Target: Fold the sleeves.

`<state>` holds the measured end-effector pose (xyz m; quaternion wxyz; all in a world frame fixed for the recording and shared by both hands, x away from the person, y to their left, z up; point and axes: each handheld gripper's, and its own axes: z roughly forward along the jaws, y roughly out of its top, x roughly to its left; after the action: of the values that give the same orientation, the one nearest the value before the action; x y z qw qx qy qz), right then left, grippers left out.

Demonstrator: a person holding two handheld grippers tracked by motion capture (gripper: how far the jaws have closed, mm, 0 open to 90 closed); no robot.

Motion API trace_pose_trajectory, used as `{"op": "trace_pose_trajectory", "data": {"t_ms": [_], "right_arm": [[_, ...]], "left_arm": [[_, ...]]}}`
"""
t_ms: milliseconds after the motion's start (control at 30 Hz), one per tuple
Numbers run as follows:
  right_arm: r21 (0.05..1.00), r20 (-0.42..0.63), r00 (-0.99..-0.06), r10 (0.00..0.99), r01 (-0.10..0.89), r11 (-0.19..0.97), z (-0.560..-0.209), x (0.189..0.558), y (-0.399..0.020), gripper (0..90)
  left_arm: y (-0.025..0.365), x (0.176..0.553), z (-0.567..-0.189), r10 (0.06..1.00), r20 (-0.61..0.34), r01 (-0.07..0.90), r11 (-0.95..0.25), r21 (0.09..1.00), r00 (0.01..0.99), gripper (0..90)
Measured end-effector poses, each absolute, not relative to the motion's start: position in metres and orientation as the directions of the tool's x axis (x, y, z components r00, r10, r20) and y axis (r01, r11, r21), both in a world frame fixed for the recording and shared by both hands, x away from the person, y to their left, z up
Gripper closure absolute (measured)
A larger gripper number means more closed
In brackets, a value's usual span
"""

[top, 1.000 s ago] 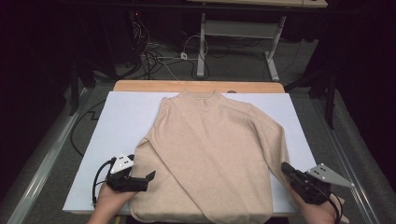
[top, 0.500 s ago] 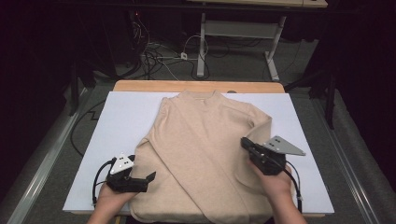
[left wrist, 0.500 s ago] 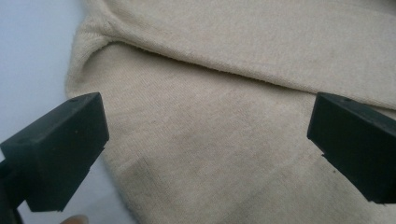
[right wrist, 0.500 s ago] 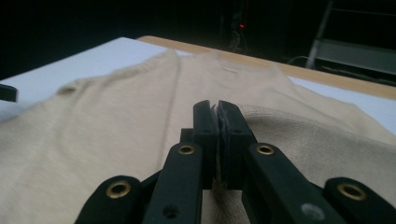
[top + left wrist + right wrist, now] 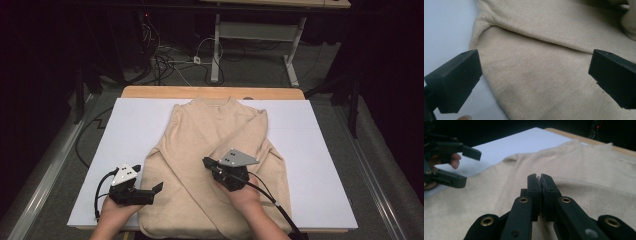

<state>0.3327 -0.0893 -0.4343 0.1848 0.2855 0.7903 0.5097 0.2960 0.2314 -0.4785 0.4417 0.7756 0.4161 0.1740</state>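
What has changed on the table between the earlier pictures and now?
The right gripper, jaws shut on a fold of the sweater, moved from the right edge toward the middle, drawing the right sleeve across the body. The left gripper stayed open at the sweater's left edge; the white board did not move.

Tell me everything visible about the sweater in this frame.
The beige knit sweater lies flat on the white table cover, ribbed collar at the far edge. Its right sleeve is folded diagonally across the body. The right claw is shut on that sleeve's end; the left claw hangs open over the hem.
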Motion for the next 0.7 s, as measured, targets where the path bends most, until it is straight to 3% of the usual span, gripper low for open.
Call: {"op": "trace_pose_trajectory", "data": {"t_ms": [233, 333, 433, 700], "right_arm": [[0.897, 0.008, -0.782, 0.623, 0.281, 0.342, -0.447, 0.331, -0.078, 86.2], [0.905, 0.013, -0.775, 0.632, 0.278, 0.322, -0.442, 0.328, -0.086, 79.2], [0.913, 0.016, -0.761, 0.648, 0.276, 0.302, -0.435, 0.323, -0.104, 73.1], [0.909, 0.007, -0.677, 0.736, 0.312, 0.278, -0.432, 0.305, -0.18, 71.5]], "left_arm": [[0.231, 0.296, -0.478, 0.797, -0.1, 0.49, -0.262, 0.832, 0.596, 0.0], [0.23, 0.296, -0.477, 0.795, -0.102, 0.489, -0.261, 0.832, 0.598, 0.0], [0.228, 0.297, -0.476, 0.793, -0.105, 0.486, -0.258, 0.835, 0.6, 0.0], [0.207, 0.303, -0.465, 0.781, -0.128, 0.484, -0.242, 0.841, 0.612, 3.5]]}}
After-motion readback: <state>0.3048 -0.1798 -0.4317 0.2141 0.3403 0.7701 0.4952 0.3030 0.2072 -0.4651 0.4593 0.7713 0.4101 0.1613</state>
